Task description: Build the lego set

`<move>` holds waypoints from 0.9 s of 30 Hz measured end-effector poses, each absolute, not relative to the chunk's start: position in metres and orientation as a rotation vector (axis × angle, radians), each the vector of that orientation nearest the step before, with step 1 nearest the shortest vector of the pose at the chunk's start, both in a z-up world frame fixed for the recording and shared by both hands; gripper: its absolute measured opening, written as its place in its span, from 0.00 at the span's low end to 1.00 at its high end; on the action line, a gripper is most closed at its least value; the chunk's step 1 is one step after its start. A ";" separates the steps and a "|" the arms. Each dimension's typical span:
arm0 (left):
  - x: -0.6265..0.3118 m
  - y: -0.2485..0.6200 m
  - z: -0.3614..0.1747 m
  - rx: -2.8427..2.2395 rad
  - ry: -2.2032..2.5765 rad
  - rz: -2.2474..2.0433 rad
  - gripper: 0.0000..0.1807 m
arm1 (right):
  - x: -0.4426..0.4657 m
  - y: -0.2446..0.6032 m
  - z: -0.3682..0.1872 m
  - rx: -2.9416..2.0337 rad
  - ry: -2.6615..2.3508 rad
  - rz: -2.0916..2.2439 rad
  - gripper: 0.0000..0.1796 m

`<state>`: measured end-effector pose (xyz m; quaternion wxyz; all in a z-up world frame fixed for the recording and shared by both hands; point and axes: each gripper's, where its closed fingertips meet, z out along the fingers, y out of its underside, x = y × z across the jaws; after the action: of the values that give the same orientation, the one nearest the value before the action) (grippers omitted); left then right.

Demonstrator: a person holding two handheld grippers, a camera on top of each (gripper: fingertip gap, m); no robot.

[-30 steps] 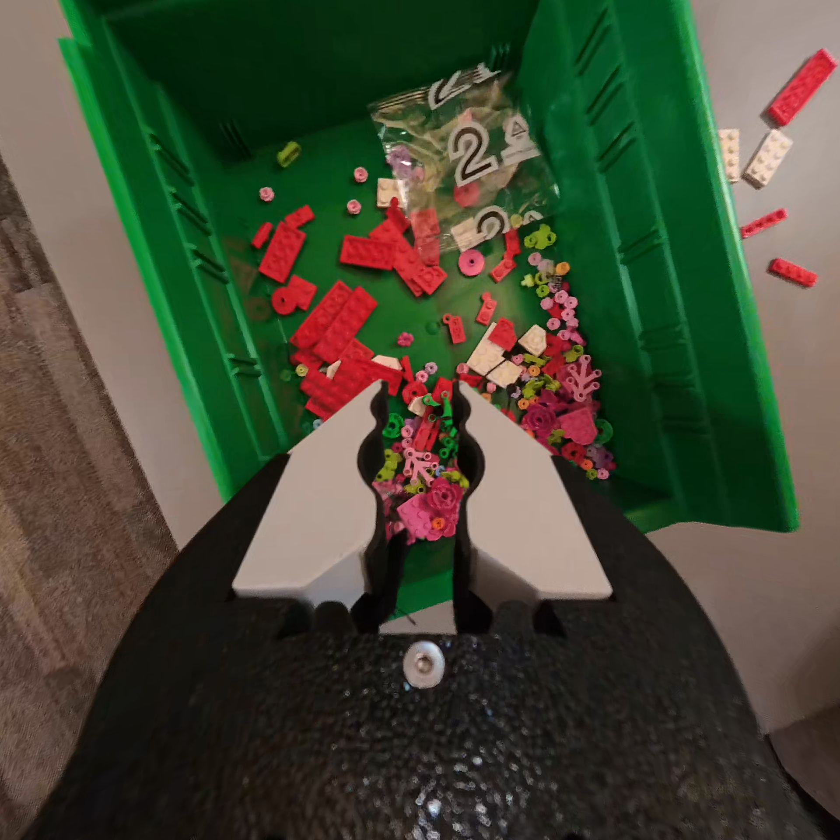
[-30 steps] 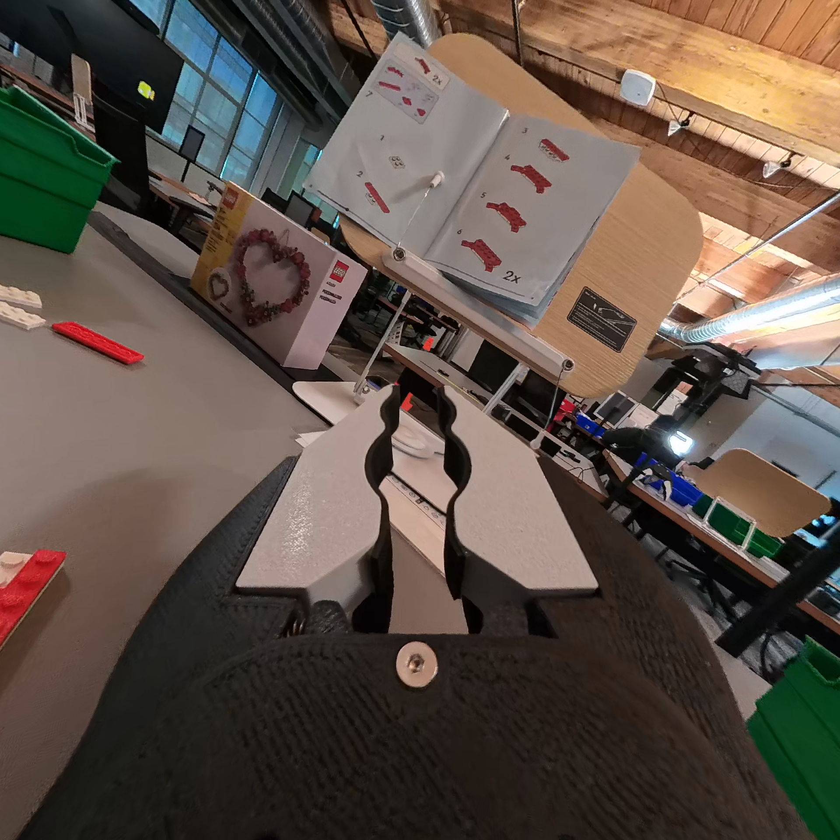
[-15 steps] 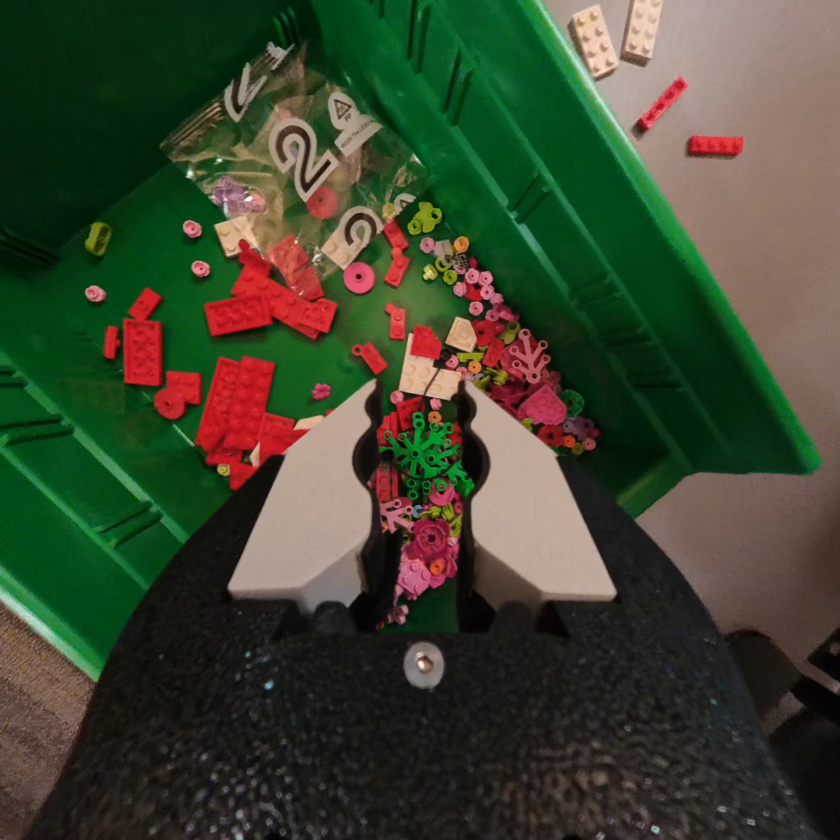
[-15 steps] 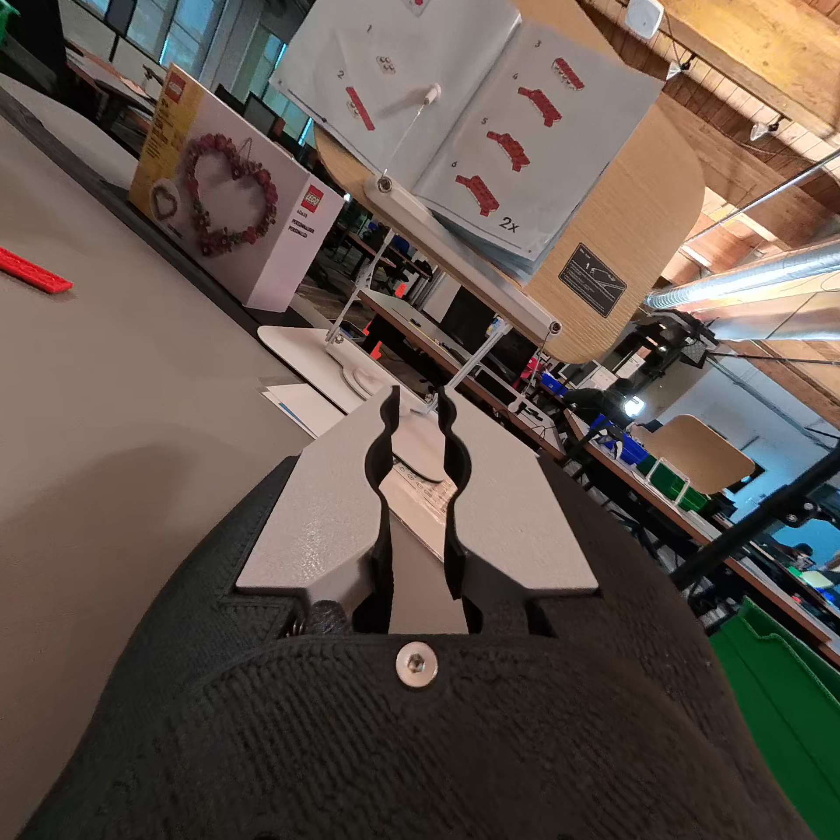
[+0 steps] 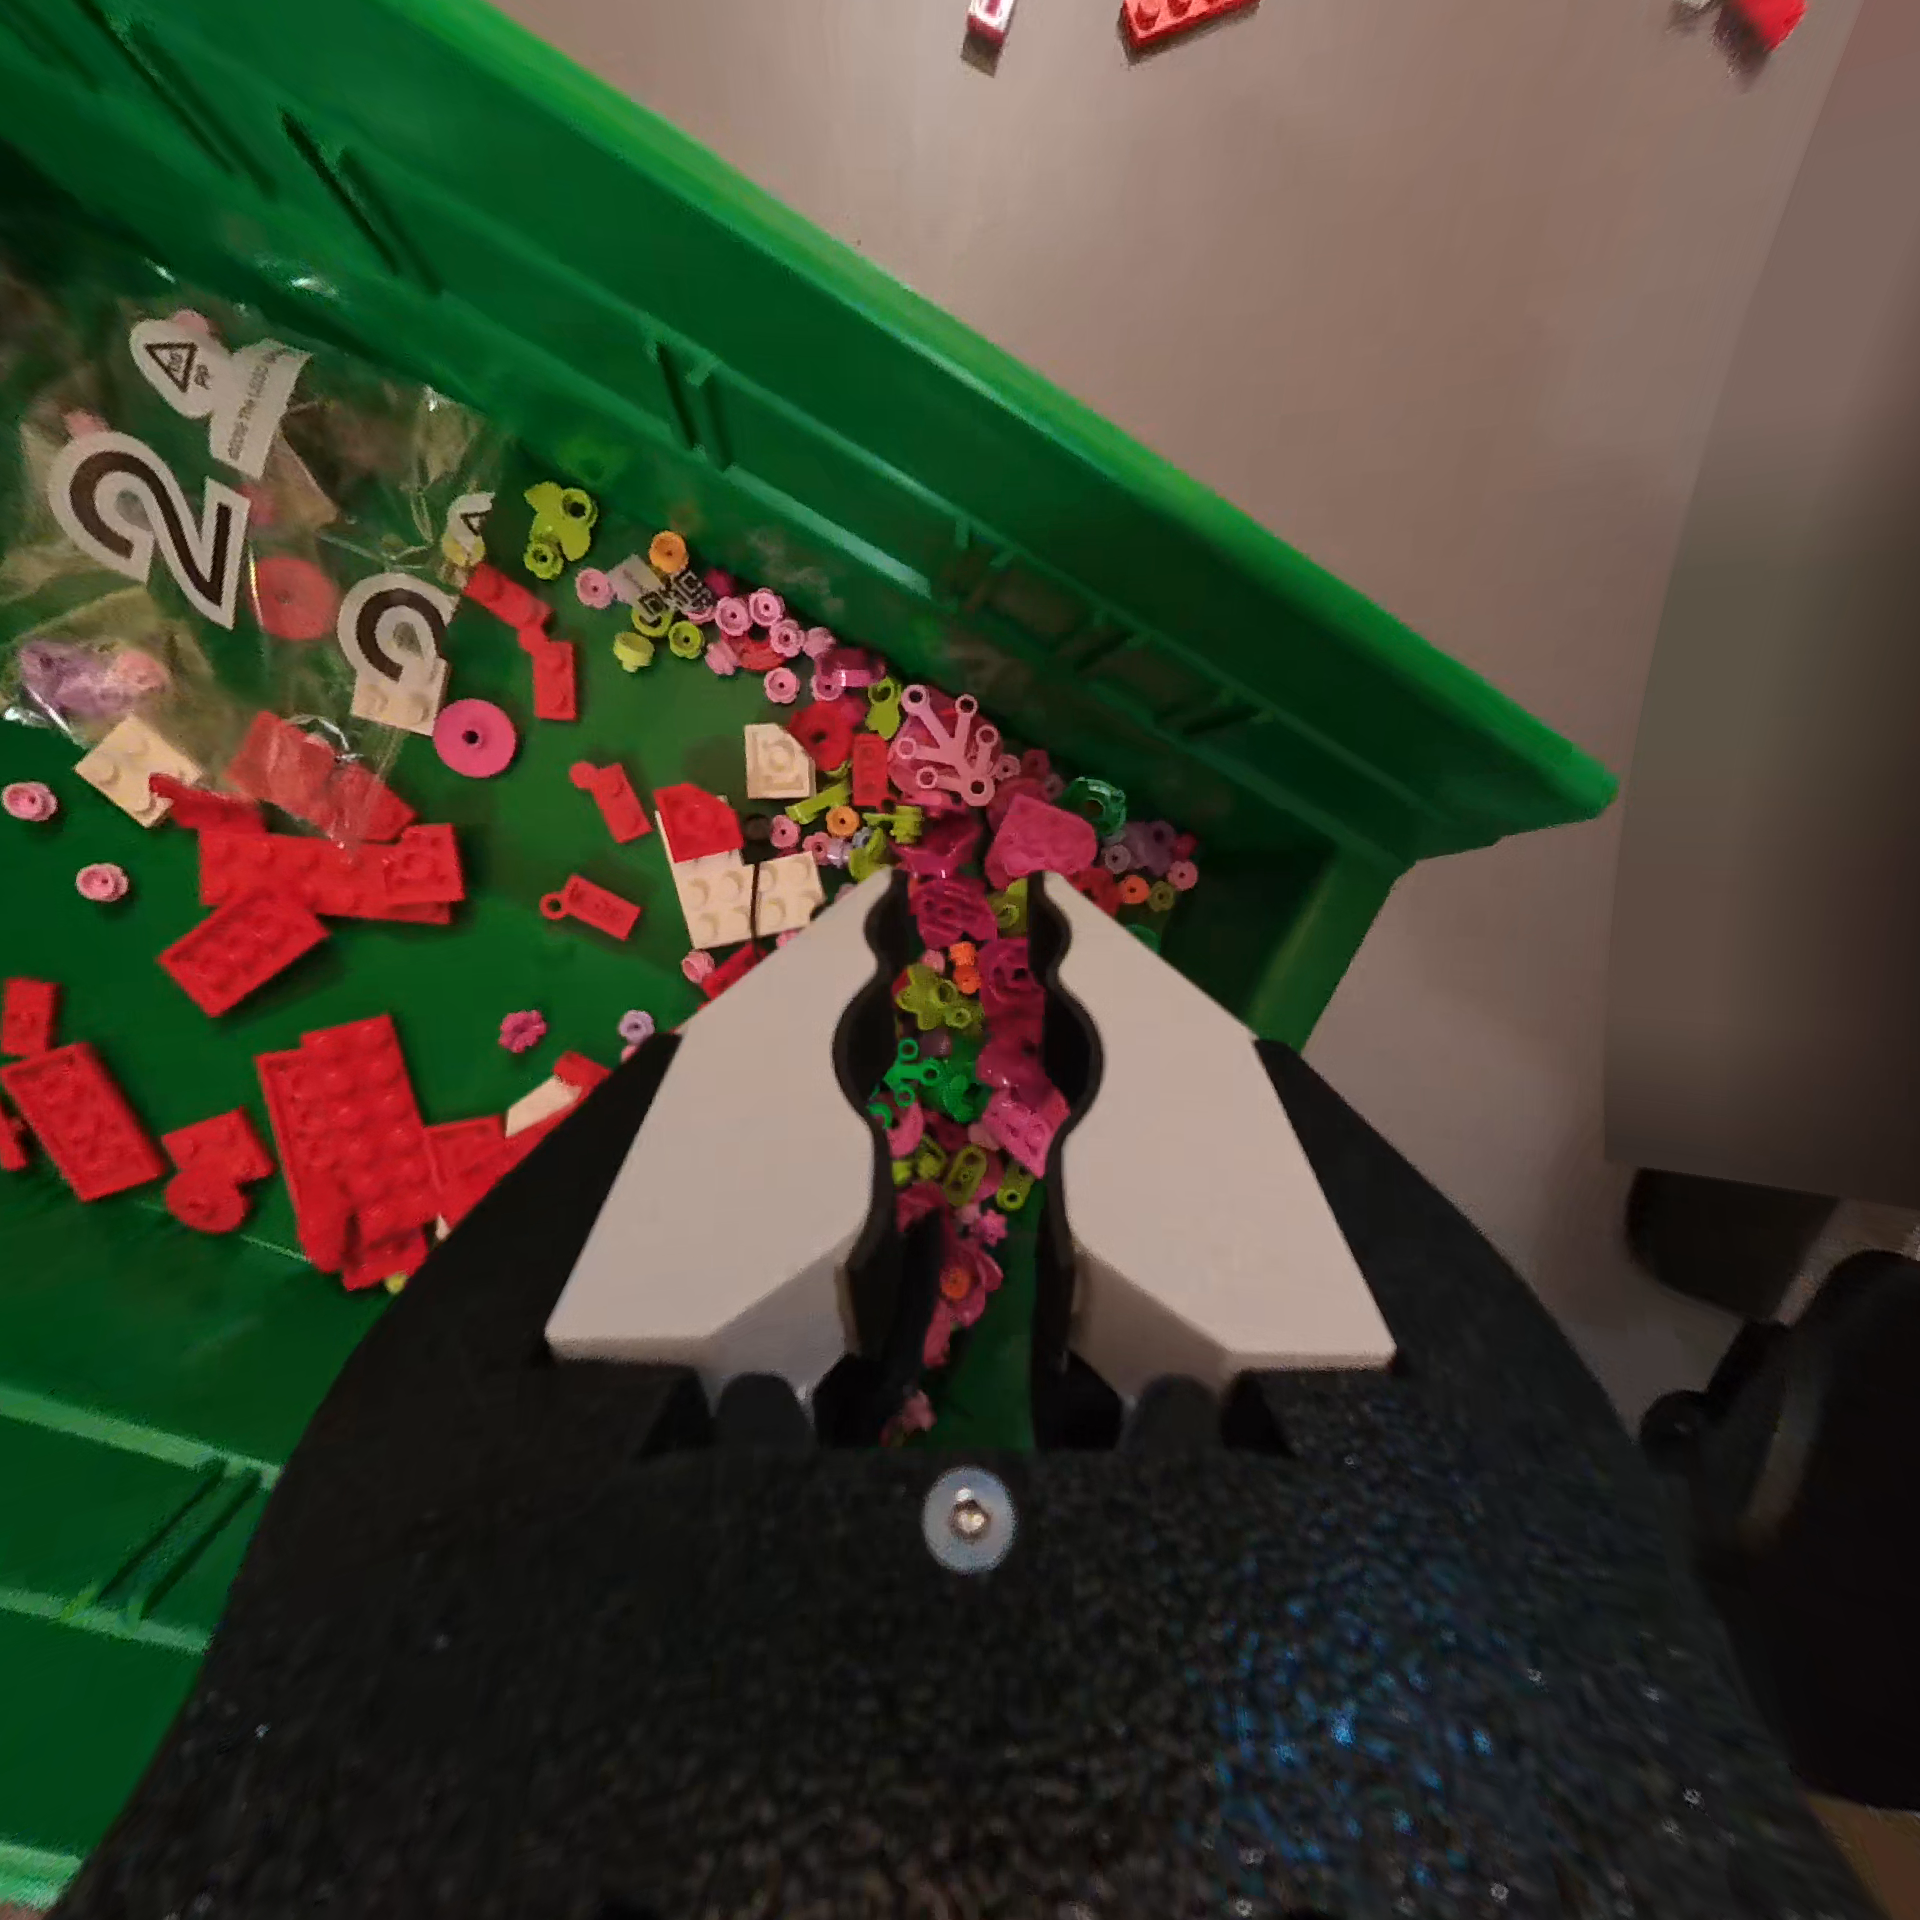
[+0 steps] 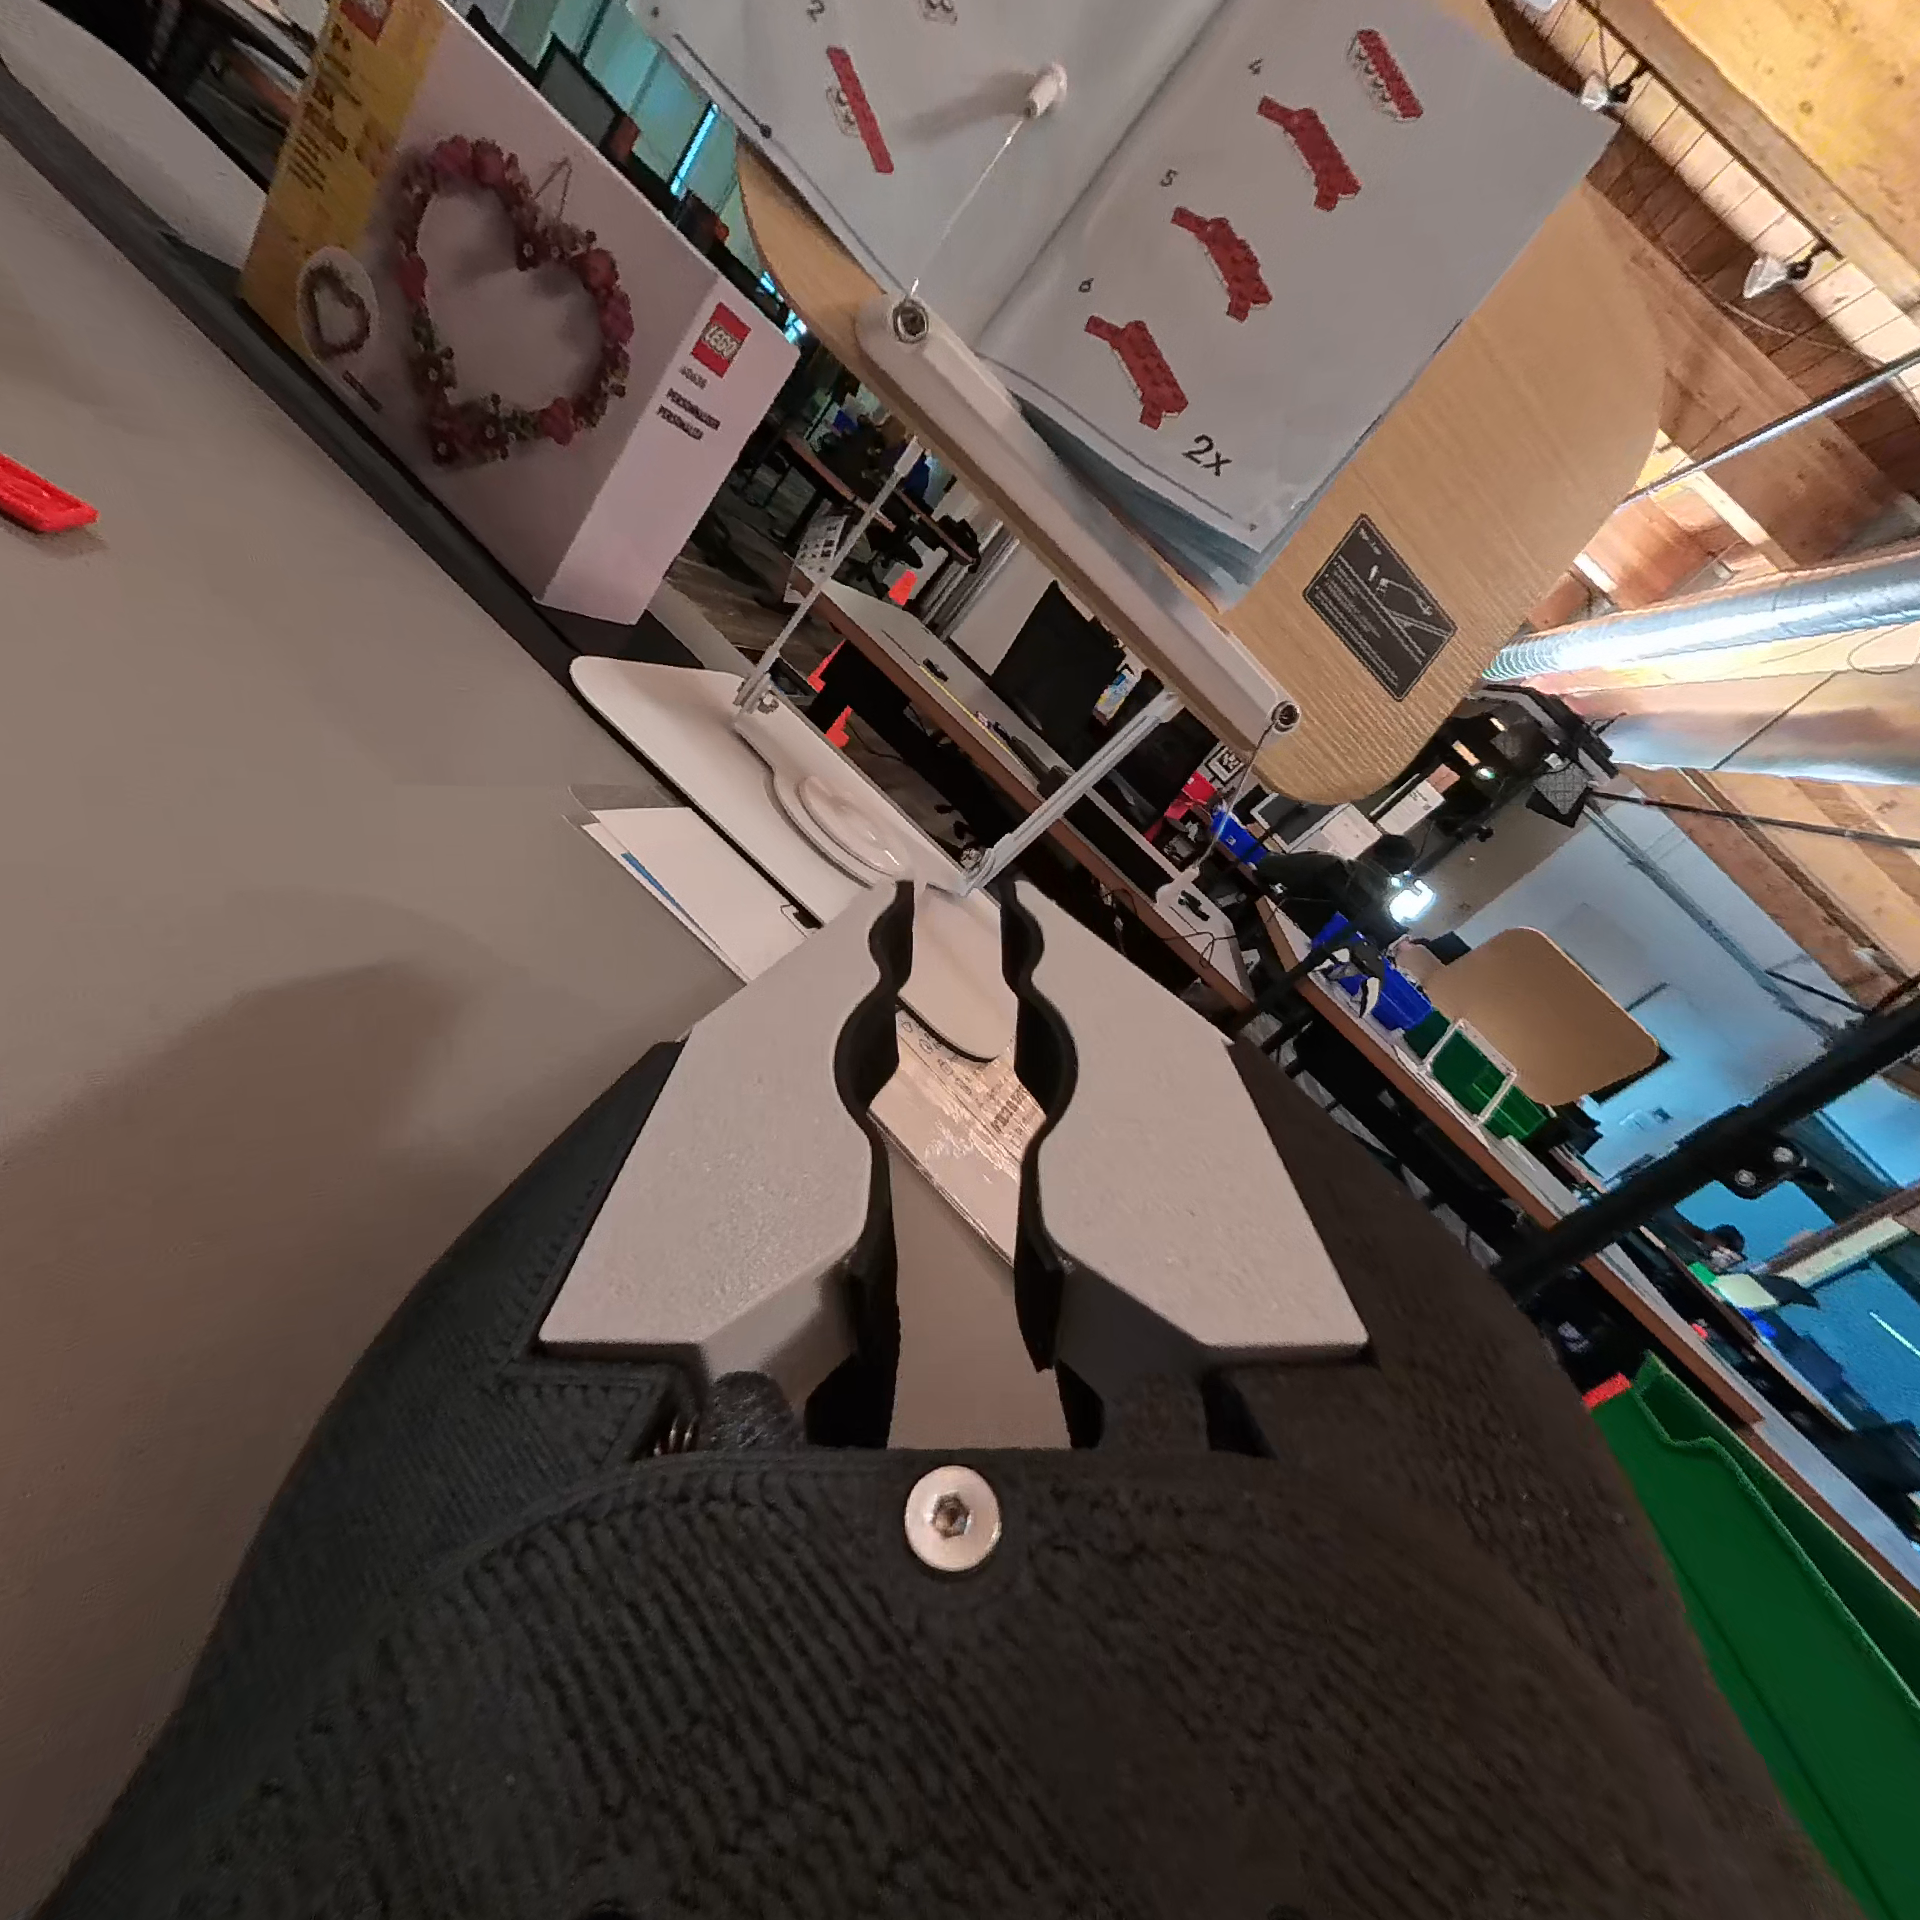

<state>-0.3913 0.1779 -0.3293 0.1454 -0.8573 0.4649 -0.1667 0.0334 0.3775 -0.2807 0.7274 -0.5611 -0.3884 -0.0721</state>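
Note:
My left gripper [image 5: 964, 881] hangs open and empty over a green bin [image 5: 935, 457]. Below its tips lies a heap of small pink, magenta and lime pieces [image 5: 966, 1039] in the bin's corner. Red plates [image 5: 343, 1122] lie to the left, white pieces [image 5: 743, 888] sit near the left fingertip, and a clear numbered bag [image 5: 197, 582] lies at the upper left. My right gripper [image 6: 956, 896] is open and empty, low over the grey table [image 6: 260, 883]. It faces the open instruction booklet [image 6: 1195, 208] on a white stand [image 6: 831, 790].
Loose red plates [image 5: 1174, 16] lie on the grey table beyond the bin. The set's box [image 6: 499, 312] stands at the table's far edge, with a red plate [image 6: 42, 504] to its left. Another green bin [image 6: 1787, 1621] is at the right. A black chair [image 5: 1787, 1455] stands beyond the table edge. The grippers' ends are close to 50 cm from one another. My left tips are about 30 cm from the red plate [image 6: 42, 504], my right tips only 20 cm.
My left gripper has swung right and moved closer over the bin, from the red plates toward the corner heap of small pieces. My right gripper's view has turned right and nearer the booklet stand.

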 end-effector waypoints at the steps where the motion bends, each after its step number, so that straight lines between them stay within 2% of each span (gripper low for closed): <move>1: -0.389 0.178 -0.331 -2.459 1.350 -0.489 0.12 | 0.034 0.378 -0.281 -1.240 -0.857 -0.165 0.08; 10: -0.372 0.171 -0.343 -2.388 1.419 -0.580 0.19 | 0.048 0.385 -0.277 -1.269 -0.774 -0.201 0.08; 15: -0.372 0.184 -0.349 -2.304 1.445 -0.462 0.25 | 0.053 0.387 -0.276 -1.280 -0.747 -0.217 0.09; 22: -0.372 0.185 -0.365 -2.321 1.475 -0.430 0.16 | 0.052 0.388 -0.277 -1.284 -0.756 -0.229 0.09; 25: -0.379 0.192 -0.366 -2.301 1.485 -0.331 0.08 | 0.053 0.388 -0.277 -1.284 -0.751 -0.229 0.09; 27: -0.387 0.199 -0.365 -2.312 1.456 -0.261 0.08 | 0.053 0.388 -0.276 -1.284 -0.747 -0.227 0.09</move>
<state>-0.3871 0.1990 -0.3646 0.1971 -0.8258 0.5201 -0.0933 0.0534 0.3880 -0.2763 0.7307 -0.5834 -0.3393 -0.1033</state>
